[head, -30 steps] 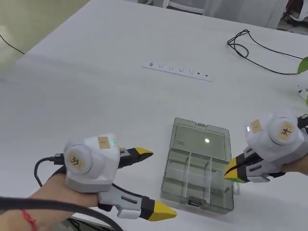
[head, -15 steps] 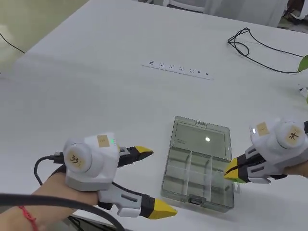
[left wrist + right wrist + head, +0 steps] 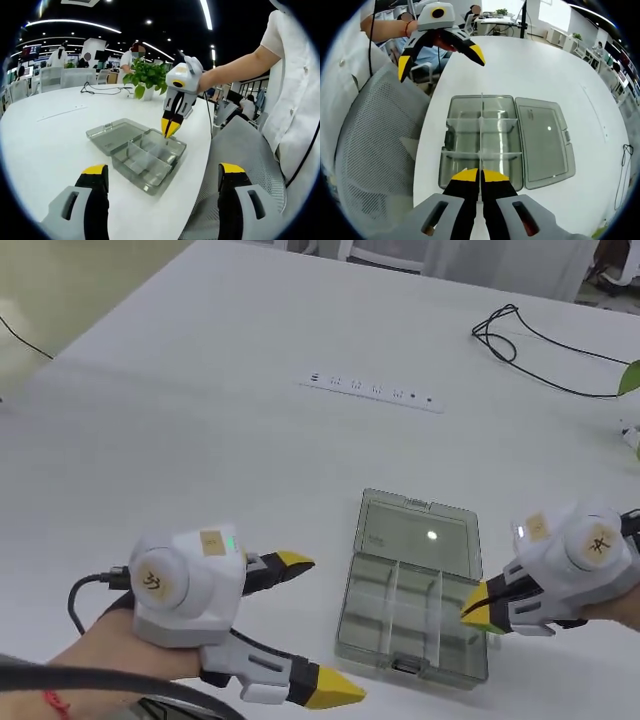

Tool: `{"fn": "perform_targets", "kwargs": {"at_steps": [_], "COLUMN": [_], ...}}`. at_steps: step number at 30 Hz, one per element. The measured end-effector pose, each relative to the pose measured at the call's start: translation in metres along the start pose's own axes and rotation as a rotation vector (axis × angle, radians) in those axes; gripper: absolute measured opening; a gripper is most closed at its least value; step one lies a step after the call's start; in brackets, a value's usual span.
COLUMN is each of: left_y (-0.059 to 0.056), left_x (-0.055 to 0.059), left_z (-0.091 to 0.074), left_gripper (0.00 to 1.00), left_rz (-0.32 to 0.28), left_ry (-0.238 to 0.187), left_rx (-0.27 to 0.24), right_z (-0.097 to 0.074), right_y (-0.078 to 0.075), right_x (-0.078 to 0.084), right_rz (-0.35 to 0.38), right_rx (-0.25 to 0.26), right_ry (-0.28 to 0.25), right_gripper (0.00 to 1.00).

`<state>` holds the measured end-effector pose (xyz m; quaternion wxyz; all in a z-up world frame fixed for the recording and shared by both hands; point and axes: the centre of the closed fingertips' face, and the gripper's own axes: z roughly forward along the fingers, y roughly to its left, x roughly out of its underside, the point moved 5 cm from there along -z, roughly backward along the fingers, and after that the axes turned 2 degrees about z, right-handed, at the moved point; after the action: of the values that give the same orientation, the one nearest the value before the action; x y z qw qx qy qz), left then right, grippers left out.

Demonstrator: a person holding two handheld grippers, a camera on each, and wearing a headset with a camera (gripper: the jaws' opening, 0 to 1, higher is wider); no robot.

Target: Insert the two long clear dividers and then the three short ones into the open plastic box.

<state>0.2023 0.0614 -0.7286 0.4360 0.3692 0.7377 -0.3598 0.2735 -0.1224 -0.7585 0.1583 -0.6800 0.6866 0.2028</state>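
Our right gripper [image 3: 477,606] is pinched nearly shut on a thin clear divider [image 3: 480,164], held edge-on, with its tips at the right side of the box [image 3: 345,625]. The box sits by the near edge of the table [image 3: 200,420], its lid [image 3: 420,535] lying open and flat on the far side. Inside, two long dividers [image 3: 462,120] run near to far, with short cross pieces [image 3: 481,136] between them. Our left gripper [image 3: 315,628] hovers left of the box, jaws spread wide and holding nothing.
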Motion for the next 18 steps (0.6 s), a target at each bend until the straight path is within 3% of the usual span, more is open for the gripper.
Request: {"fn": "perform_targets", "kwargs": {"at_steps": [18], "left_y": [0.002], "left_x": [0.0019], "left_z": [0.0013], "left_gripper": [0.94], "left_rz": [-0.005], "left_ry": [0.009], "left_rx": [0.001], "right_z": [0.0106], "right_y": [-0.0006], "right_x": [0.0047], "right_rz": [-0.009], "right_rx": [0.005], "right_ry": [0.025], "right_gripper": [0.03]}}
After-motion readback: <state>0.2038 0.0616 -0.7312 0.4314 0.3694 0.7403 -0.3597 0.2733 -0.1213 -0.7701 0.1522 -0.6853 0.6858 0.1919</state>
